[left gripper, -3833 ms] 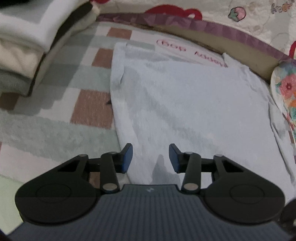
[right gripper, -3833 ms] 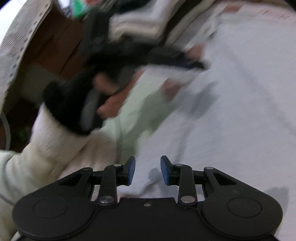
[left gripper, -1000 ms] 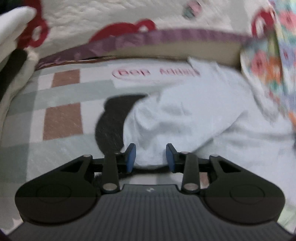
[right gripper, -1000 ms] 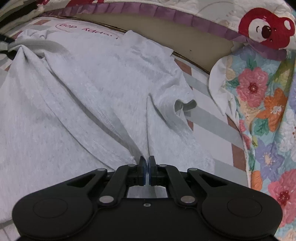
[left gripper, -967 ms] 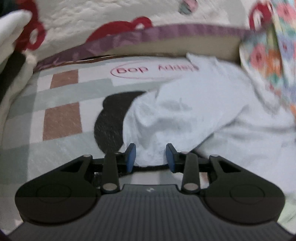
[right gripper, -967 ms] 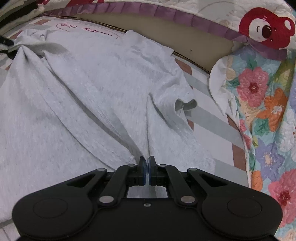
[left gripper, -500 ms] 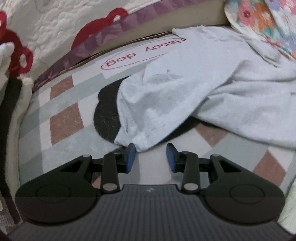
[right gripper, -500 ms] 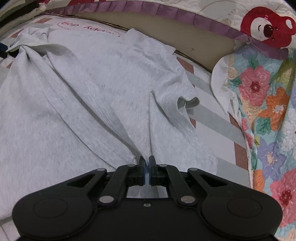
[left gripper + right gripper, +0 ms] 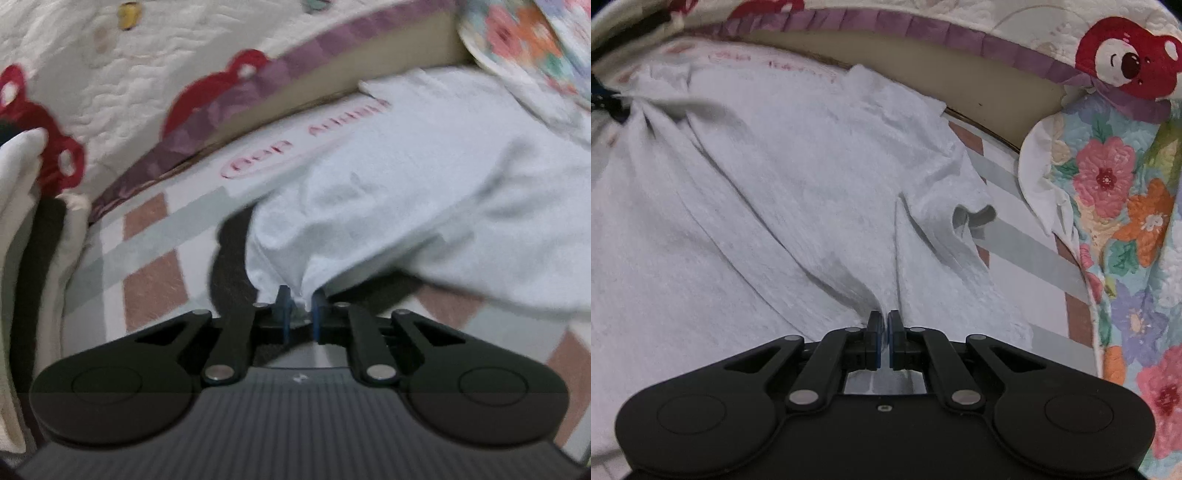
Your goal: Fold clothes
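My right gripper (image 9: 887, 325) is clamped on the grey shirt (image 9: 798, 206), anchoring it. My left gripper (image 9: 300, 295) jaws are closing on its corner for the fold.

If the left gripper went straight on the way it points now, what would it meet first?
Probably the grey shirt itself: the left gripper is closing on a fold of it, and the bunched cloth rises directly ahead. Depth beyond is unclear.

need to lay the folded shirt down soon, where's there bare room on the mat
Bare checked mat lies between the stacked clothes and the grey shirt; a narrower strip runs between shirt and floral quilt. The shirt crowds the middle.
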`<state>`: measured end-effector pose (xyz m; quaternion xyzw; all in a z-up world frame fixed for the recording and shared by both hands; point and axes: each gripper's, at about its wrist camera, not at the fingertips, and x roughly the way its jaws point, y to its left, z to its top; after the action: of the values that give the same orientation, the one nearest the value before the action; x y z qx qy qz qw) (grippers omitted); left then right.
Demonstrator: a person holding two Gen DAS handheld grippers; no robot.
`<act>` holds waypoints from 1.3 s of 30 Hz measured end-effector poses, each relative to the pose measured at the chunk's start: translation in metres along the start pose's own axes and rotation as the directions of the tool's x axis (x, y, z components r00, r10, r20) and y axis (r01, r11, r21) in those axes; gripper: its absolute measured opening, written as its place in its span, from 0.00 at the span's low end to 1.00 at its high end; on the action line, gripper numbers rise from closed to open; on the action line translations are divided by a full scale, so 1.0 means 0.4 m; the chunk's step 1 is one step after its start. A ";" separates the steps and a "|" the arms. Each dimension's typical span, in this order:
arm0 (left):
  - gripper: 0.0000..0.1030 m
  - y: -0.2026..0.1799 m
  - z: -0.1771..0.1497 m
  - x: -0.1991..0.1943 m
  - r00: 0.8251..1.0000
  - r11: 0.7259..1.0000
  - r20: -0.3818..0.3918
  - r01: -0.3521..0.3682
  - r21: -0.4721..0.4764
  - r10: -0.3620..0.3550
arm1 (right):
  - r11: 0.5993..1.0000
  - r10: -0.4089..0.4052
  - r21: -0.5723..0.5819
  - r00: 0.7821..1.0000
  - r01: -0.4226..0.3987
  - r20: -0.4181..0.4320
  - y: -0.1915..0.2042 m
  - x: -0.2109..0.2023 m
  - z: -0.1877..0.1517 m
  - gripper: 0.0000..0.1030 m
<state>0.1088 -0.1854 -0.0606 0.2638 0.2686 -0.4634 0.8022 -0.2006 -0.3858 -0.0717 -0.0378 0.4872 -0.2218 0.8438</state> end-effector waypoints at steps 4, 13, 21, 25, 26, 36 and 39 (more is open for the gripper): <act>0.08 0.098 0.044 -0.054 0.988 0.966 0.129 -0.046 -0.255 0.081 | 0.984 0.128 0.109 0.982 -0.143 0.141 -0.050 -0.087 0.027 0.03; 0.07 0.207 -0.015 -0.032 0.989 0.839 0.094 -0.043 -0.542 0.111 | 0.908 0.343 0.190 0.923 -0.373 0.175 -0.062 -0.119 -0.016 0.03; 0.07 0.201 -0.004 -0.102 0.951 0.826 0.273 0.033 -0.563 0.148 | 0.978 0.103 0.139 0.939 -0.156 0.328 -0.078 -0.216 0.089 0.02; 0.09 0.148 0.024 -0.093 0.957 0.890 0.258 -0.001 -0.456 0.134 | 0.995 -0.073 0.087 0.952 0.049 0.298 -0.056 -0.189 0.063 0.02; 0.09 0.127 0.031 -0.074 0.970 0.907 0.215 -0.016 -0.420 0.117 | 0.994 -0.084 0.083 0.963 0.064 0.257 -0.050 -0.165 0.045 0.02; 0.07 0.128 0.043 -0.025 0.977 0.870 0.156 -0.054 -0.490 0.148 | 0.985 0.047 0.163 0.996 -0.059 0.079 -0.036 -0.050 0.012 0.05; 0.07 0.126 0.033 -0.013 0.981 0.876 0.122 -0.077 -0.476 0.153 | 0.944 0.167 0.268 0.979 -0.193 0.117 -0.058 -0.047 0.003 0.12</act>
<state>0.1535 -0.1693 -0.0389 0.0403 0.2929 -0.3554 0.8867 -0.2156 -0.3991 -0.0494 0.1154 0.4130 -0.2080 0.8791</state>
